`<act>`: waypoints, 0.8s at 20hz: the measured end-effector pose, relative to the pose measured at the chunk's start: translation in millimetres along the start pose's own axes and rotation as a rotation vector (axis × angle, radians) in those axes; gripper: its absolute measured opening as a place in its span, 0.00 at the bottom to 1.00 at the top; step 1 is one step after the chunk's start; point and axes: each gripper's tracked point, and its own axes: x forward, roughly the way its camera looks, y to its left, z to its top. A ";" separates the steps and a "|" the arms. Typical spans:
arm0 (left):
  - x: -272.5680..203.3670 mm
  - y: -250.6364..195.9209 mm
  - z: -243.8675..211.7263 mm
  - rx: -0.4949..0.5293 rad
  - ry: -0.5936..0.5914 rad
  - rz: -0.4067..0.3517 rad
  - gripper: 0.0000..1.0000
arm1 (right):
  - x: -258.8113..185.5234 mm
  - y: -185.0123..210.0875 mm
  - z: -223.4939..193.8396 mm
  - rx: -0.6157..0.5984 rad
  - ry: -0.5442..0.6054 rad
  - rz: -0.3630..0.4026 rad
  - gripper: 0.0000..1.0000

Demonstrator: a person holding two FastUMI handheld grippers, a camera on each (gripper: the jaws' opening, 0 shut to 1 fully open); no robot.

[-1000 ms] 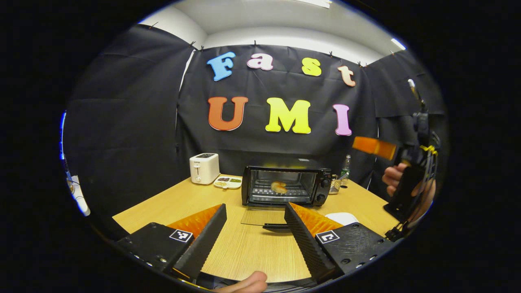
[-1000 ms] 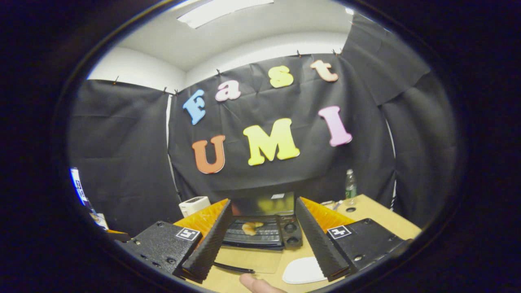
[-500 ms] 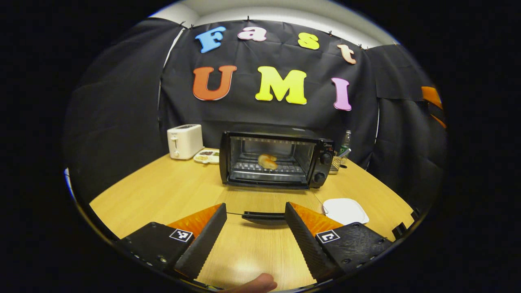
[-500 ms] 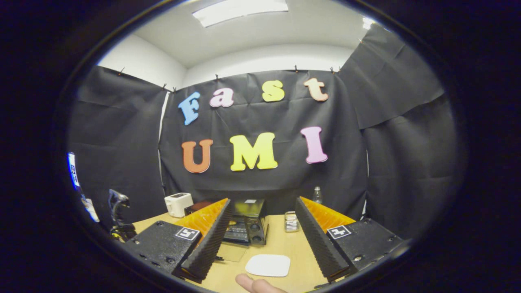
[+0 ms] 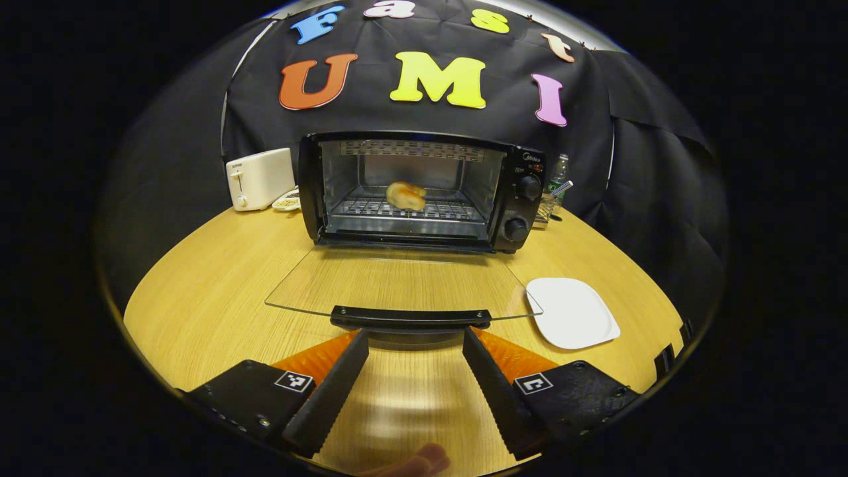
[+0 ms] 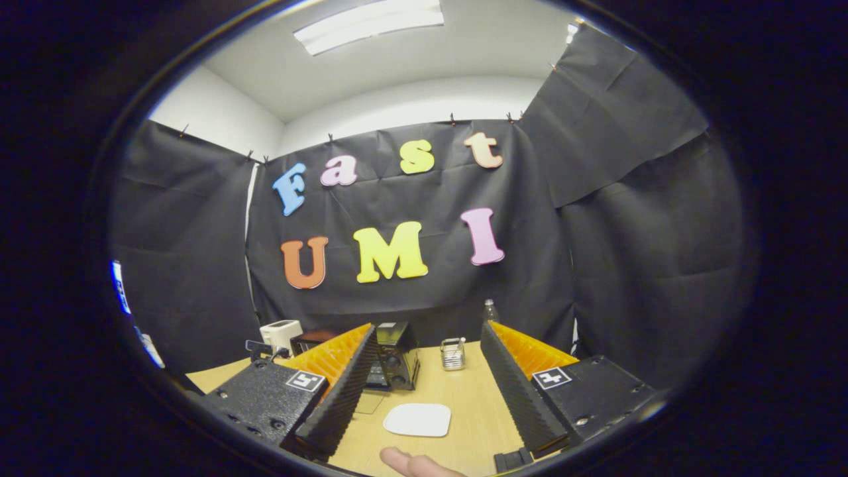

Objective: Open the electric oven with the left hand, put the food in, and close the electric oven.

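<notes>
My left gripper [image 5: 415,344] spread wide, empty, fingertips just short of door handle [image 5: 411,318]. Glass door [image 5: 397,281] lies flat open over wooden table [image 5: 218,265]. Bread roll [image 5: 406,195] sits on rack inside electric oven [image 5: 417,189] (white plate [image 5: 574,313] bare). My right gripper [image 6: 428,361] parted, empty, above table.

bright ceiling light panel [image 6: 369,25] overhead; soft glare on table [image 5: 218,278]; strong fisheye edge distortion.
</notes>
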 end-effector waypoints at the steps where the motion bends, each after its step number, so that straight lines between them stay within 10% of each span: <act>1: 3.9 0.3 -6.3 0.002 0.023 0.006 0.95 | -0.5 -0.3 0.1 -0.006 -0.004 0.004 0.98; 16: 13.2 -3.9 -9.1 0.010 0.097 0.035 0.96 | 1.6 0.4 -27.5 -0.041 0.042 0.059 0.98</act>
